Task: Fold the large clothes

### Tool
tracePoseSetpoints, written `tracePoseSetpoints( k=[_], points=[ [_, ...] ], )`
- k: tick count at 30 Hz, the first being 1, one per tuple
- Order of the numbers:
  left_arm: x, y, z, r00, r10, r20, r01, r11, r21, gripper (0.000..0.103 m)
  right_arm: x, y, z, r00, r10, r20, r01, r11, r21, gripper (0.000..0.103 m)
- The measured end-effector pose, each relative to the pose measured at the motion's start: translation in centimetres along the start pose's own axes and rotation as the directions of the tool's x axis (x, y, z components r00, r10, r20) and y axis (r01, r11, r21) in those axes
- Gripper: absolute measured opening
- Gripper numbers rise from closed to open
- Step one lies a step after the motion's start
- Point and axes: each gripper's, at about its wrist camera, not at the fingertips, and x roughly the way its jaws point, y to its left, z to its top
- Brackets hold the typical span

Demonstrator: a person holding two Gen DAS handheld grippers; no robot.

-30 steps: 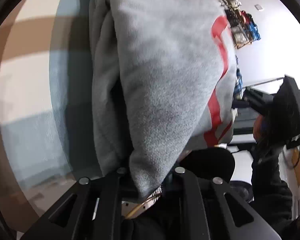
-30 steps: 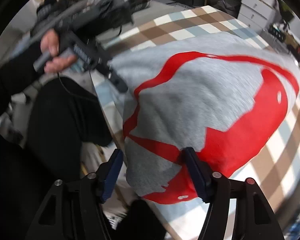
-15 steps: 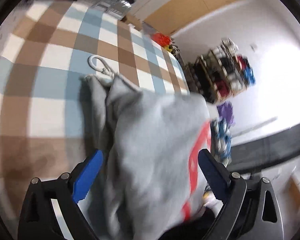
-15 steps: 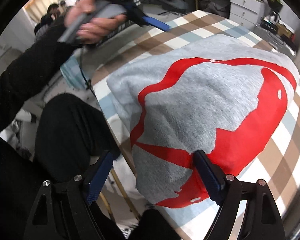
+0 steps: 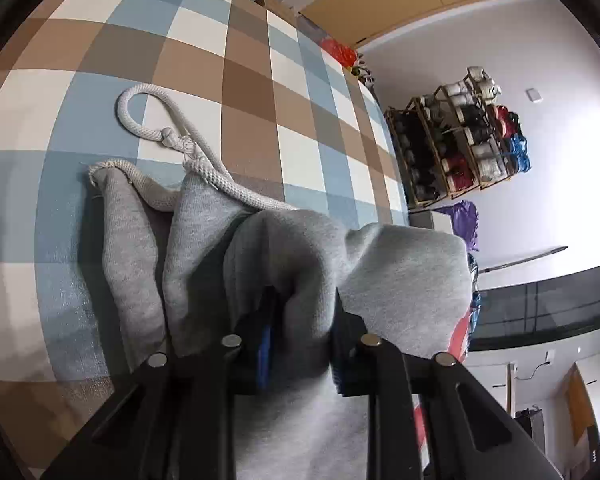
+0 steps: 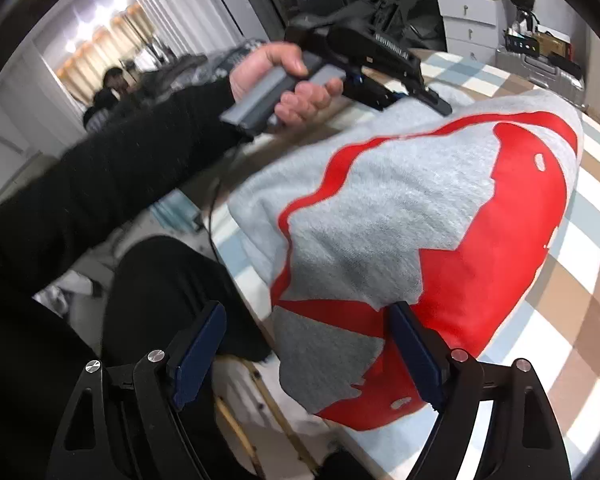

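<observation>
A grey hoodie with a red print [image 6: 440, 216] lies folded on the checked tablecloth [image 5: 228, 80]. In the left wrist view its grey fabric [image 5: 404, 280] bunches up, and a white drawstring [image 5: 168, 136] trails onto the cloth. My left gripper [image 5: 302, 336] is shut on a fold of the hoodie. It also shows in the right wrist view [image 6: 416, 92], held in a hand at the hoodie's far edge. My right gripper [image 6: 308, 352] is open over the hoodie's near corner, which lies between its blue pads [image 6: 198, 344] without being pinched.
A shelf of yarn spools [image 5: 460, 140] stands by the white wall beyond the table. White drawers [image 6: 460, 12] and a suitcase [image 6: 540, 68] stand at the back. The holder's black-clad legs [image 6: 160, 288] are at the table's near edge [image 6: 236, 280].
My left gripper let go of the hoodie, opened wide, then closed again on a fold near the drawstring end. My right gripper opened wider and stayed at the near corner.
</observation>
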Motion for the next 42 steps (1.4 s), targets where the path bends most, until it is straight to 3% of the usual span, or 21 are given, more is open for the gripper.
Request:
tracePoseSetpoints(
  k=[3, 5, 10, 13, 16, 19, 21, 22, 25, 27, 30, 34, 38, 40, 41, 42],
  points=[
    [-2.2, -0.5, -0.2, 0.999, -0.010, 0.041, 0.012, 0.999, -0.037, 0.007, 0.2, -0.8, 0.9, 0.994, 0.110, -0.005, -0.109, 0.993, 0.044, 0.084],
    [-4.1, -1.8, -0.2, 0.996, 0.006, 0.094, -0.008, 1.000, 0.016, 0.006, 0.7, -0.9, 1.5, 0.993, 0.112, -0.040, -0.110, 0.993, 0.049, 0.084],
    [-6.0, -1.4, 0.0, 0.988, 0.040, 0.147, -0.044, 0.999, 0.030, 0.006, 2.6, 0.0, 3.0, 0.984, 0.093, -0.151, -0.085, 0.995, 0.055, 0.085],
    [-4.8, 0.3, 0.3, 0.985, 0.087, 0.152, -0.089, 0.996, 0.004, 0.006, 3.9, -0.8, 3.8, 0.970, 0.129, -0.208, -0.102, 0.986, 0.132, 0.085],
    [-3.0, 2.9, 0.5, 0.987, 0.080, 0.137, -0.072, 0.996, -0.056, 0.006, 5.6, -1.6, 4.8, 0.954, 0.174, -0.243, -0.114, 0.963, 0.243, 0.085],
    [-2.6, 4.9, 0.3, 0.986, 0.023, 0.166, -0.003, 0.993, -0.119, 0.014, 6.1, -1.8, 5.2, 0.951, 0.181, -0.251, -0.103, 0.950, 0.294, 0.085],
    [-3.2, 5.2, 0.1, 0.986, 0.010, 0.169, 0.016, 0.989, -0.150, 0.031, 5.6, -1.7, 4.7, 0.956, 0.170, -0.237, -0.093, 0.948, 0.304, 0.085],
    [-3.8, 5.3, -0.1, 0.985, -0.005, 0.174, 0.035, 0.985, -0.169, 0.032, 5.3, -1.5, 4.6, 0.959, 0.158, -0.234, -0.084, 0.951, 0.297, 0.085],
    [-6.3, 4.8, -1.1, 0.981, -0.015, 0.193, 0.047, 0.986, -0.163, 0.037, 4.3, -1.2, 3.7, 0.973, 0.129, -0.192, -0.068, 0.953, 0.295, 0.085],
    [-8.4, 3.7, -2.3, 0.975, -0.008, 0.223, 0.042, 0.988, -0.146, 0.059, 4.2, -1.4, 3.4, 0.978, 0.129, -0.163, -0.072, 0.946, 0.318, 0.085],
    [-10.9, 0.3, -5.1, 0.966, -0.042, 0.254, 0.056, 0.997, -0.047, 0.070, 3.9, -2.2, 3.3, 0.982, 0.145, -0.125, -0.090, 0.927, 0.363, 0.085],
    [-9.9, -3.7, -10.0, 0.971, -0.104, 0.213, 0.080, 0.990, 0.116, 0.074, 2.6, -3.9, 2.7, 0.976, 0.217, -0.026, -0.184, 0.880, 0.439, 0.085],
    [-4.7, -2.4, -13.1, 0.996, -0.053, 0.073, 0.047, 0.995, 0.091, 0.074, 0.0, -5.6, 1.5, 0.949, 0.268, 0.165, -0.315, 0.809, 0.497, 0.083],
    [-2.3, -1.5, -14.2, 0.999, -0.042, 0.020, 0.039, 0.994, 0.105, 0.074, -2.3, -6.0, 1.9, 0.940, 0.229, 0.254, -0.329, 0.807, 0.490, 0.083],
    [-2.1, -1.5, -14.3, 0.999, -0.001, 0.044, -0.005, 0.990, 0.137, 0.074, -3.9, -6.1, 2.5, 0.937, 0.184, 0.298, -0.313, 0.822, 0.477, 0.083],
    [-2.5, -1.5, -14.4, 0.997, 0.014, 0.072, -0.023, 0.990, 0.137, 0.074, -5.3, -5.9, 3.6, 0.946, 0.095, 0.310, -0.236, 0.858, 0.457, 0.083]
  ],
)
